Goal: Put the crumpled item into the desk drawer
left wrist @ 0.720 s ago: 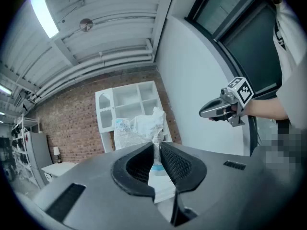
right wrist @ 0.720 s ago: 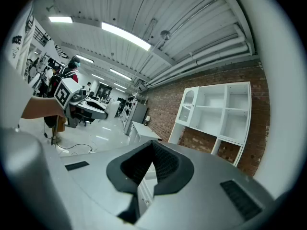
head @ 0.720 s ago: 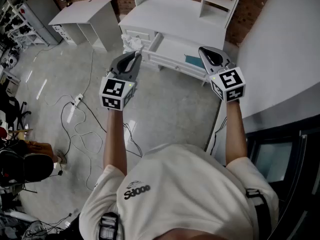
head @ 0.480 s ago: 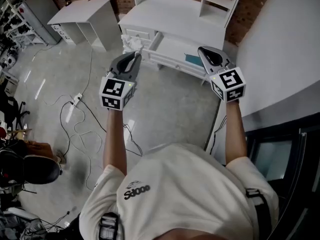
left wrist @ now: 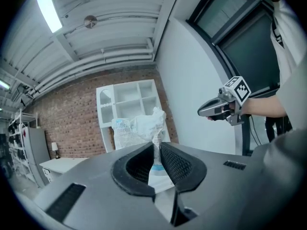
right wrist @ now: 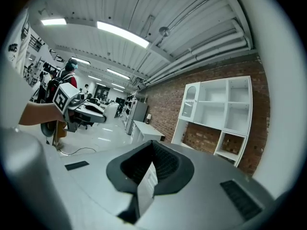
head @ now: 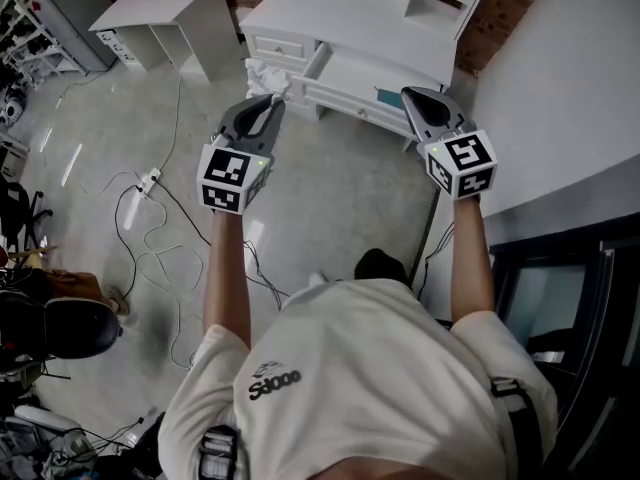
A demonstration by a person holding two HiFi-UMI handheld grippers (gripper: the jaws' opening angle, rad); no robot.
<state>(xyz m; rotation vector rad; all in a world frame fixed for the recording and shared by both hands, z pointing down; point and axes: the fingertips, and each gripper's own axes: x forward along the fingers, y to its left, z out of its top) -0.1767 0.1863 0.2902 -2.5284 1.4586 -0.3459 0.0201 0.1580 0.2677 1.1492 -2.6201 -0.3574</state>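
Observation:
The crumpled item [head: 267, 75] is a white printed plastic wrapper. My left gripper [head: 272, 101] is shut on it and holds it in the air in front of the white desk [head: 350, 13]. In the left gripper view the wrapper [left wrist: 136, 127] sticks up from between the pads of that gripper [left wrist: 157, 145]. The desk drawer [head: 352, 76] stands pulled open, to the right of the wrapper. My right gripper [head: 415, 96] hangs over the drawer's right end, shut, with nothing in it. The right gripper view shows its jaws [right wrist: 153, 143] closed and empty.
Something teal [head: 391, 99] lies in the drawer's right part. A second white desk [head: 165, 13] stands at the back left. Cables and a power strip [head: 150, 183] trail over the grey floor on the left. A white shelf unit [right wrist: 216, 114] stands on the desk by the brick wall.
The desk and its open drawer now sit closer beneath me, and both grippers have come slightly nearer the drawer. A dark shoe has appeared on the floor below. The wrapper stays gripped.

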